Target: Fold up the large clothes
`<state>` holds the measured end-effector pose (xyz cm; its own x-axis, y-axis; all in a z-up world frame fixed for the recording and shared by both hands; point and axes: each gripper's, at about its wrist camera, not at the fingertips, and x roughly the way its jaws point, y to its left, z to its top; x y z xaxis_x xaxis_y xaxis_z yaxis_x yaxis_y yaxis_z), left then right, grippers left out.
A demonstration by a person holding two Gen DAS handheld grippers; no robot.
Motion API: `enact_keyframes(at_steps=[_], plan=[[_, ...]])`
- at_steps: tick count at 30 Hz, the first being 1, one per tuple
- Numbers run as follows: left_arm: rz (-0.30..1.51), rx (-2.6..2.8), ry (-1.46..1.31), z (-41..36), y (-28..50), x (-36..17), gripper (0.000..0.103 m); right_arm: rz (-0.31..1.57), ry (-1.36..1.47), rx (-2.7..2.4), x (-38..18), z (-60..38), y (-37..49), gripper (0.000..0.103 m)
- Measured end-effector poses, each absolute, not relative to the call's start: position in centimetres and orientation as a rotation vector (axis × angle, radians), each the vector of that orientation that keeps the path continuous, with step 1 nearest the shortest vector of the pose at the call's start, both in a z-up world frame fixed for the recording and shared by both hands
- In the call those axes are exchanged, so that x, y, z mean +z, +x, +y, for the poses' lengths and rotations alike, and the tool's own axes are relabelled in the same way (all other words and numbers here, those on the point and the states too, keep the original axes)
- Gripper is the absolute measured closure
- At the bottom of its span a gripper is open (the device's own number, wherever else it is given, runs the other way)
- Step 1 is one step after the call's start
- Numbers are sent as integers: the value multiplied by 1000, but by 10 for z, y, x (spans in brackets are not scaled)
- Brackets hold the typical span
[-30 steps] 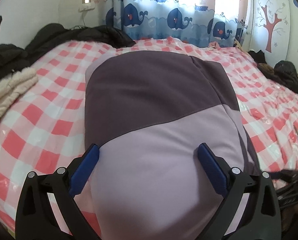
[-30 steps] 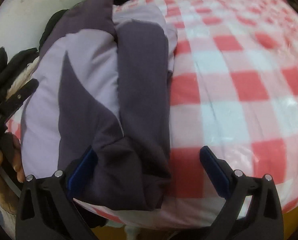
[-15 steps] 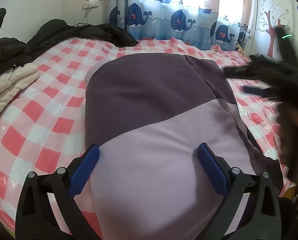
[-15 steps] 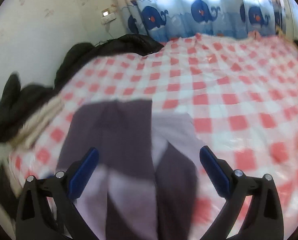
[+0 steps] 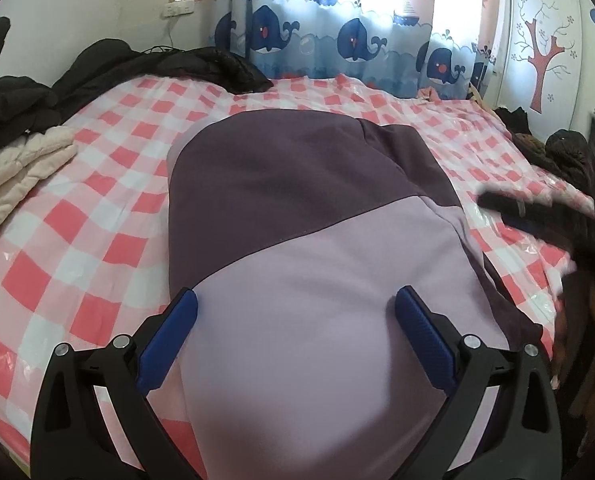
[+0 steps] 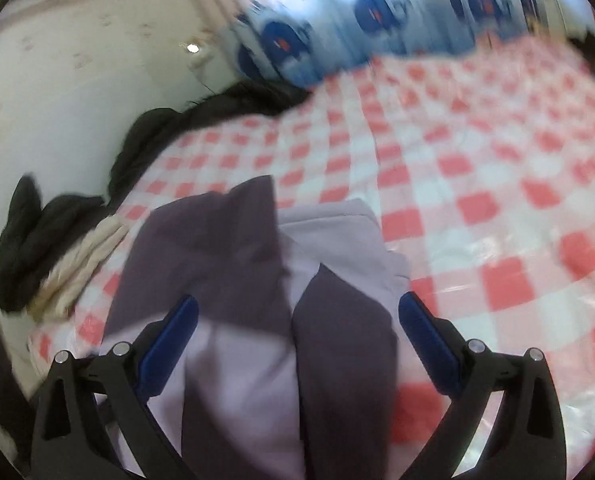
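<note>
Since the earlier frame, the right gripper (image 6: pixel 295 332) has swung up from the bed's edge to a raised, blurred view over the folded garment (image 5: pixel 317 240); the left gripper (image 5: pixel 295 326) view has shifted only slightly. Both grippers are spread wide, with nothing between the blue pads. The garment, in dark purple and lilac panels, lies folded on the bed (image 5: pixel 97 216), on its red-and-white checked cover. Its long axis runs from the near edge of the bed toward the whale-print curtain (image 5: pixel 357 40), lilac end nearest the left gripper. In the right wrist view, two dark folded panels meet along that axis. A cream quilted item (image 5: pixel 13 172) and black coats (image 5: pixel 109 64) lie beside the wall. No legible writing or brand is visible.
</note>
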<state>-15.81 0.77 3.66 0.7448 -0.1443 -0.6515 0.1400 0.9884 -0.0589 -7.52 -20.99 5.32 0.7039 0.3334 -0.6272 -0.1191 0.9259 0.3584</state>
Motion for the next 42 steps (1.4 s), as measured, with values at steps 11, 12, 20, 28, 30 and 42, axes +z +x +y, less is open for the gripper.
enact_keyframes(at_steps=[11,12,20,28,30,42], plan=[[709,-147,-26,12,-159,33,8,804,269,254,30,-219,-118,7],[708,-146,-31,14,-159,32,8,788,247,257,35,-217,-126,7],[778,-147,-82,28,-175,37,8,1028,550,350,-26,-235,-135,7],[963,-141,-208,52,-226,36,8,928,197,255,28,-230,-193,7],[980,-106,-248,55,-235,42,8,922,134,226,39,-226,-201,7],[1000,-38,-183,33,-281,71,8,899,-17,213,73,-175,-245,7]])
